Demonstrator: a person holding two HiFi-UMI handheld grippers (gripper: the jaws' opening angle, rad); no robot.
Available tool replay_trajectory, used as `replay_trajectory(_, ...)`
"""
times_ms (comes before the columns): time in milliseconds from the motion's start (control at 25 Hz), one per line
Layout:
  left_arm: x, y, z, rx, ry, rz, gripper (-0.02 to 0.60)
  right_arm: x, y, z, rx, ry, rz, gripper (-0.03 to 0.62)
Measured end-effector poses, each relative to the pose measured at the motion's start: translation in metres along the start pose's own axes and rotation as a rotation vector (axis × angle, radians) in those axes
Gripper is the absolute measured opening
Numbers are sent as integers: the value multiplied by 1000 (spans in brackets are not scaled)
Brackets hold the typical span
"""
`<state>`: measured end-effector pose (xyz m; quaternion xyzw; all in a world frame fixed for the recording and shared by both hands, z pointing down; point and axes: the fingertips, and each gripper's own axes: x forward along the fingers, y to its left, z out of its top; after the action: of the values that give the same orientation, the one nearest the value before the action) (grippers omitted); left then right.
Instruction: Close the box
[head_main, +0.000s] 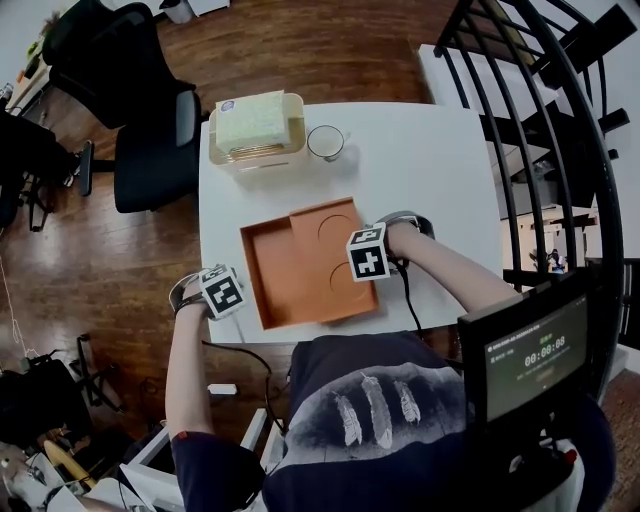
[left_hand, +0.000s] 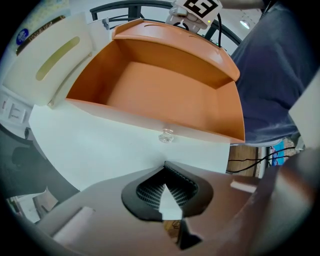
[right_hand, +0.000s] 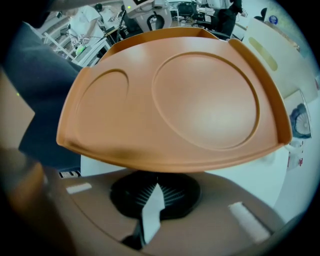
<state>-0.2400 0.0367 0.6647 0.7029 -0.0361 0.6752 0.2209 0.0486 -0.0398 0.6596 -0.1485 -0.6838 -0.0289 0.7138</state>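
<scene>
An open orange box (head_main: 268, 275) lies on the white table (head_main: 430, 170). Its orange lid (head_main: 325, 232), with two round recesses, sits shifted over the box's right half. In the right gripper view the lid (right_hand: 180, 110) hangs tilted just above and in front of my right gripper (right_hand: 152, 197), whose jaws are shut with only a sliver between them. That gripper (head_main: 354, 266) is at the lid's right edge. My left gripper (left_hand: 167, 200) is shut and empty, a short way from the box's left wall (left_hand: 150, 120), which carries a small clear knob (left_hand: 166, 135). In the head view it (head_main: 236, 297) sits at the table's left edge.
A cream holder with a green napkin stack (head_main: 258, 128) and a white cup (head_main: 325, 142) stand at the table's far side. A black office chair (head_main: 140, 110) is at the far left, a black railing (head_main: 540, 120) at the right. A timer screen (head_main: 535, 355) is near the person.
</scene>
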Motion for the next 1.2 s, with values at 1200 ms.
replay_trajectory(1200, -13, 5, 45, -31, -66, -21, 14, -3, 0, -2, 43, -45, -7, 8)
